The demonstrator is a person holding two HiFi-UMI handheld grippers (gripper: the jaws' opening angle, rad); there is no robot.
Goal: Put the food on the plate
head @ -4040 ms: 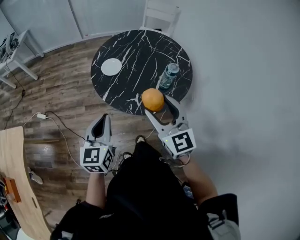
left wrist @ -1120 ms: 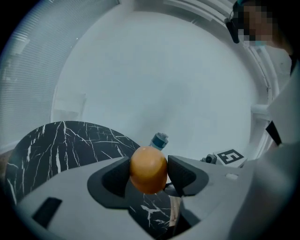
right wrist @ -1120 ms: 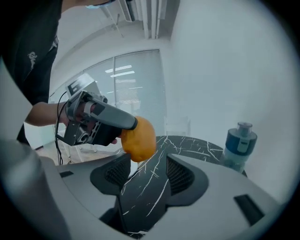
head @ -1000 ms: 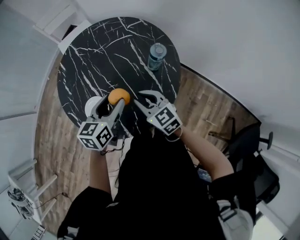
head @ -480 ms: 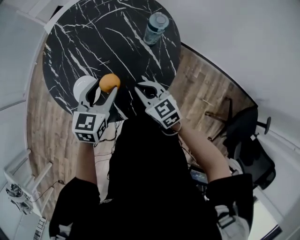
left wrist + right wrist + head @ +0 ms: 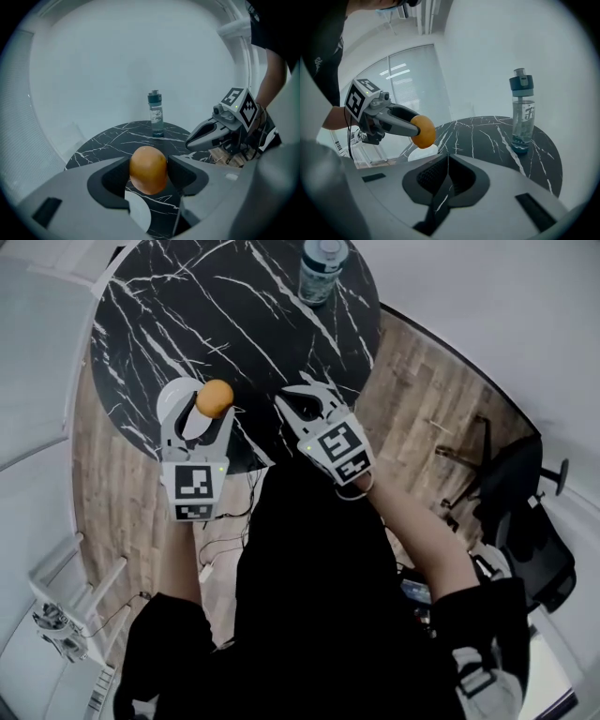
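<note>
An orange sits clamped between the jaws of my left gripper, held in the air over the white plate near the left edge of the black marble table. In the left gripper view the orange fills the gap between the jaws, with the plate showing below it. My right gripper is shut and empty, hovering over the table's near edge to the right of the orange. The right gripper view shows the orange and the plate at the left.
A clear water bottle with a teal cap stands at the far right of the table, also visible as a bottle in the right gripper view. Wooden floor surrounds the table. A black office chair stands at the right.
The orange passed from my right gripper to my left. The right jaws closed empty. My left gripper carried the orange over the plate.
</note>
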